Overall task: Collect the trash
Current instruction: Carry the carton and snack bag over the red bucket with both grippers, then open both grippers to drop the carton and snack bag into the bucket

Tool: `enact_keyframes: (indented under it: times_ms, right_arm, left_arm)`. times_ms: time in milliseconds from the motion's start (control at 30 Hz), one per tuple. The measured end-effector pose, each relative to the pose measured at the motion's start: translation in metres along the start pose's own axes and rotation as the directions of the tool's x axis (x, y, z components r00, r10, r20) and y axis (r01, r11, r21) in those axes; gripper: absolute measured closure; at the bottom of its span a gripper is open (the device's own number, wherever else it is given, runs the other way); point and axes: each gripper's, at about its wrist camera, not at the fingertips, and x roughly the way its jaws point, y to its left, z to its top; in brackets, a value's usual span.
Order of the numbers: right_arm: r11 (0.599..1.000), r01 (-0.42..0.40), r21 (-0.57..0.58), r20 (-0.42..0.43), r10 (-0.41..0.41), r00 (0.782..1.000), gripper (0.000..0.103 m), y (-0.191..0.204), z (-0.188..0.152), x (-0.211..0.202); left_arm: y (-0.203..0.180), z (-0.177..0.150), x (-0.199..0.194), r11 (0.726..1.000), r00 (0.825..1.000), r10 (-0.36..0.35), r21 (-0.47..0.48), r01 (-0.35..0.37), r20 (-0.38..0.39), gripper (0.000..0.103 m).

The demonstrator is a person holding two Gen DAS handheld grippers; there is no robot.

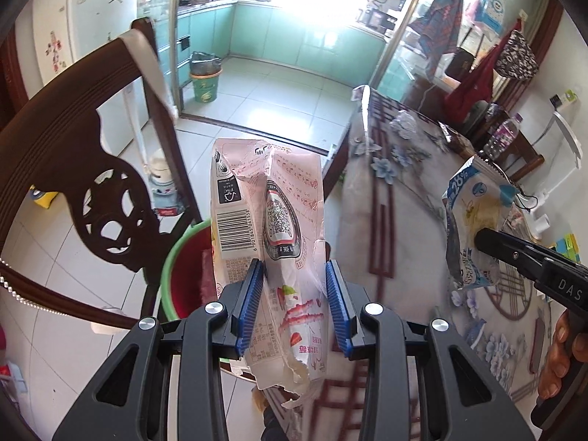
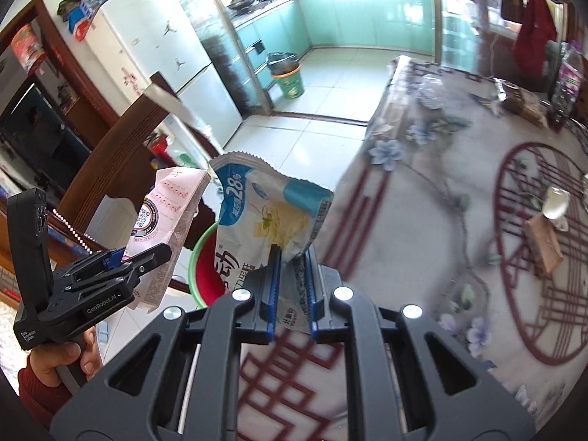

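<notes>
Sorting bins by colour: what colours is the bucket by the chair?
Red bucket with a green rim; clearest in the left wrist view.

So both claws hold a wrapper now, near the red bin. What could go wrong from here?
1. The pink carton is crushed and sits loosely between the left claw pads; it may slip before reaching the bin.
2. The bin is partly tucked behind the chair, so a drop could miss or hit the chair.
3. The right claw pinches only the blue bag by its lower part; the bag may flop against the table.
</notes>
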Motion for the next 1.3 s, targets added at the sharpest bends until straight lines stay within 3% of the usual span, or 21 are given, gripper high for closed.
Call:
enact_keyframes:
  times_ms: [600,1000,1067,1100,1300]
  right_arm:
    - [0.997,-0.03,-0.071,-0.155,0.018,0.988,0.09,0.046,0.018,0.095]
    - [0.994,-0.039,-0.106,-0.197,0.017,0.98,0.089,0.061,0.021,0.123]
    - [0.994,-0.042,-0.103,-0.194,0.021,0.981,0.079,0.061,0.022,0.123]
    - [0.994,-0.037,-0.101,-0.192,0.018,0.981,0.063,0.06,0.022,0.123]
    - [0.995,-0.004,-0.103,-0.154,-0.012,0.988,0.059,0.055,0.022,0.109]
  left_arm:
    - [0.071,0.0,0.053,0.992,0.992,0.074,-0.096,-0.084,-0.105,0.07]
    - [0.08,0.009,0.08,0.993,0.985,0.07,-0.087,-0.084,-0.155,0.069]
    - [0.079,0.011,0.079,0.993,0.987,0.073,-0.084,-0.085,-0.146,0.054]
    - [0.079,0.012,0.077,0.992,0.988,0.079,-0.087,-0.091,-0.133,0.038]
    - [0.077,0.016,0.066,0.991,0.99,0.091,-0.087,-0.1,-0.103,0.037]
